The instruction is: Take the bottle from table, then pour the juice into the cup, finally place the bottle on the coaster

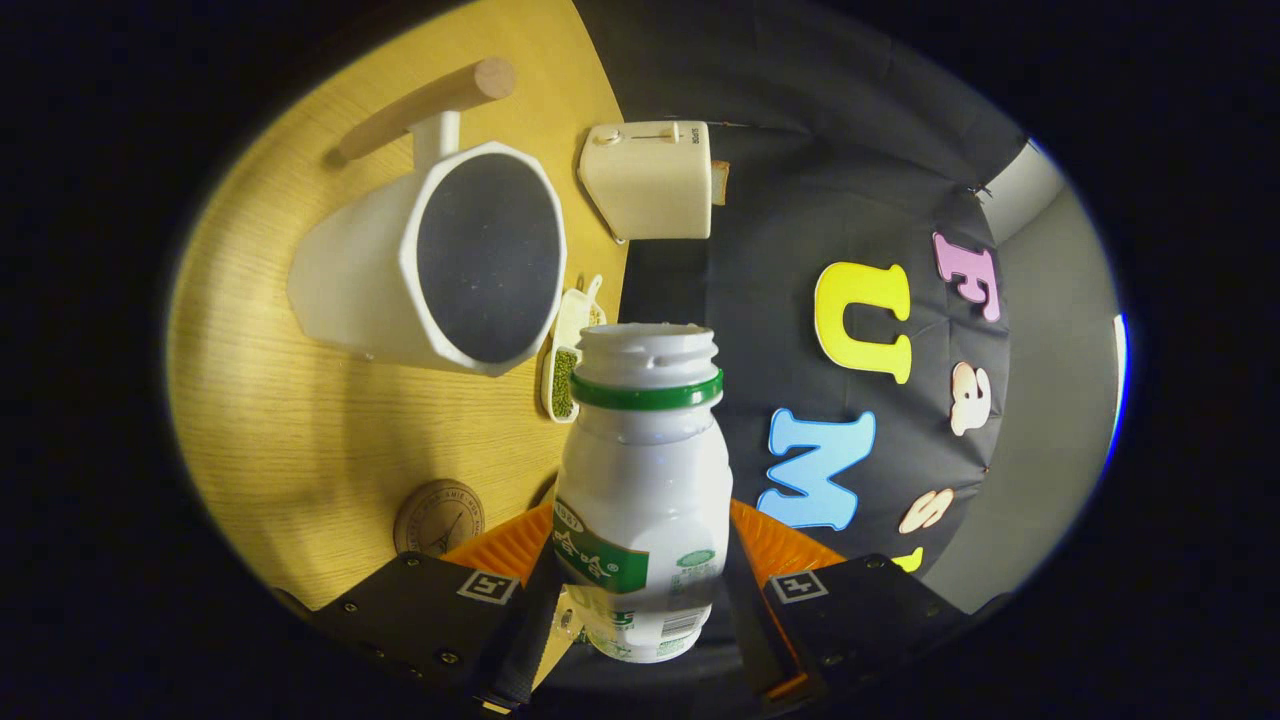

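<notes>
your claw [640, 590] is clamped on the bottle [642, 480], one finger pressing each side of its body. the bottle is uncapped, with a green ring below the open mouth, and sits between the fingers, its mouth beyond them. the view is rolled, so the table [270, 400] runs down one side. on it the white cup [440, 260] with a wooden handle stands beyond the bottle's mouth. the round coaster [438, 516] lies just beside one finger. a toaster [650, 180] and a dish of green beans [566, 370] sit near the cup.

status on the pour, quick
Gripper shut on bottle, cap off. Bottle tipped, mouth just short of cup rim. Coaster free. Nothing blocking.
</notes>
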`<action>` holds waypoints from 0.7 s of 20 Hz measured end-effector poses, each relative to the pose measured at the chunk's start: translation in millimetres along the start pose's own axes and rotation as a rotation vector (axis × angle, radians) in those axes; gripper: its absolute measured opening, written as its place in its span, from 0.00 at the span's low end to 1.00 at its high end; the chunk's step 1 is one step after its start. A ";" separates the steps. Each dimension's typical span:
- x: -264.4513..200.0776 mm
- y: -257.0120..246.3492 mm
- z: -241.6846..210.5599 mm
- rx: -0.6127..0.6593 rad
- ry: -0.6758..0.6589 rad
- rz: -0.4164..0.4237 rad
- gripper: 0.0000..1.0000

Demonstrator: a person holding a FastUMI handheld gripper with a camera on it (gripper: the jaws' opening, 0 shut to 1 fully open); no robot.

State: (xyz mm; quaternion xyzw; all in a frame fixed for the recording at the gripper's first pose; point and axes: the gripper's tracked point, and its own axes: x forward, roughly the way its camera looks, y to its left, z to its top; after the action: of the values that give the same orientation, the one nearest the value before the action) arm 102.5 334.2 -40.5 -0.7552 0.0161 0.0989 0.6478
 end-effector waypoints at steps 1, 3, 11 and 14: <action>0.4 -0.7 0.5 -0.004 -0.002 -0.002 0.76; 0.9 -3.5 3.2 -0.009 -0.010 -0.007 0.76; -0.3 -10.9 4.4 -0.069 -0.007 -0.016 0.76; -2.0 -13.1 4.0 -0.077 -0.007 -0.023 0.76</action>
State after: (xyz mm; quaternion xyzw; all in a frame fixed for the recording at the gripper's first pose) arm 102.1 340.0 -28.0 -0.7793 0.0013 0.0948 0.6194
